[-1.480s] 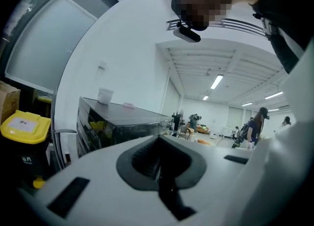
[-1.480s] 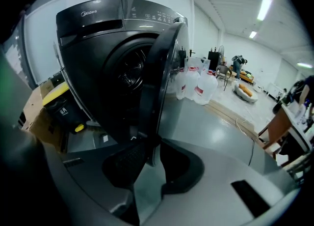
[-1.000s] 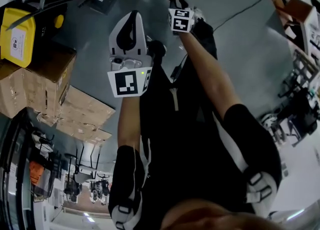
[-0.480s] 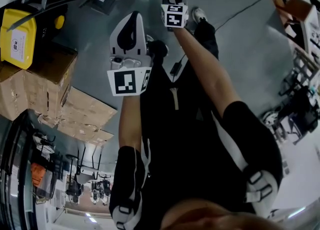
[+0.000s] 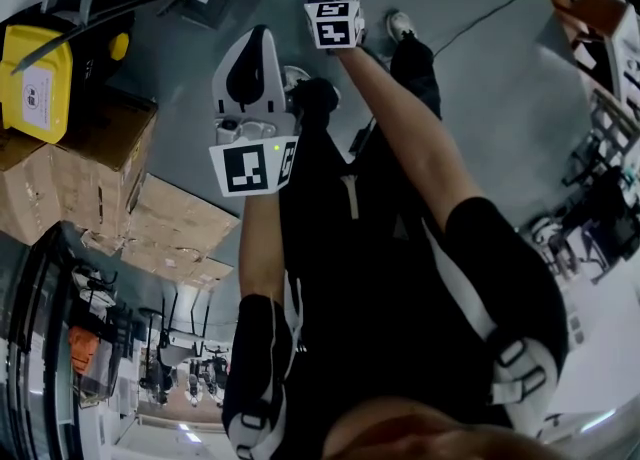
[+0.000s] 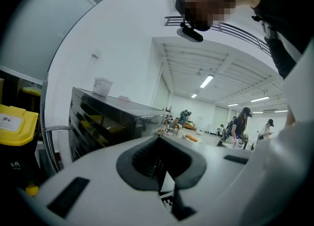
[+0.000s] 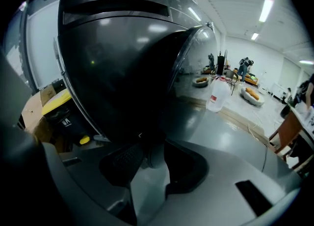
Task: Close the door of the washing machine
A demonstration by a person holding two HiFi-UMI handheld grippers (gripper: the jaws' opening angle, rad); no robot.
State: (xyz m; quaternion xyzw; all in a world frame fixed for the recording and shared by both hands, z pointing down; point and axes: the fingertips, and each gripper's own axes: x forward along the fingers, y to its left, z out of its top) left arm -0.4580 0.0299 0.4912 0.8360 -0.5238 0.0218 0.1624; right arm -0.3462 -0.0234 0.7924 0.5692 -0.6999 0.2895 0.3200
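- While the right gripper (image 7: 152,154) points down at the washing machine (image 7: 113,4), its jaws stand apart and have just been opening. Only grey floor and the dark lower edge of the machine's front show in the gap. Neither pad presses on anything, so this gripper is released.
- The door (image 7: 132,72), the task's thing, is the big round dark pane in the middle of the washing machine's front, directly beyond the right gripper's tips. Its glass bulge and rim (image 7: 203,38) show toward the machine's right side. Whether it is latched or ajar cannot be told.
- Seen from the head view, the right arm is stretched out toward the washing machine, and the marker cube (image 5: 335,23) on that gripper lies close under the machine's dark body.
- The left gripper (image 5: 258,43) is held further back from the washing machine than the right one, nearer the person's body. Its jaws are clenched together with nothing between them.
- A yellow container (image 5: 35,73) sits to the left of the washing machine, with cardboard boxes (image 5: 110,138) just beside it.
- A clear bottle (image 7: 216,97) stands upright on the floor (image 5: 480,78) to the right of the washing machine, well apart from it.
- One shoe (image 5: 401,24) rests on the floor near the washing machine, just right of the right gripper's cube.
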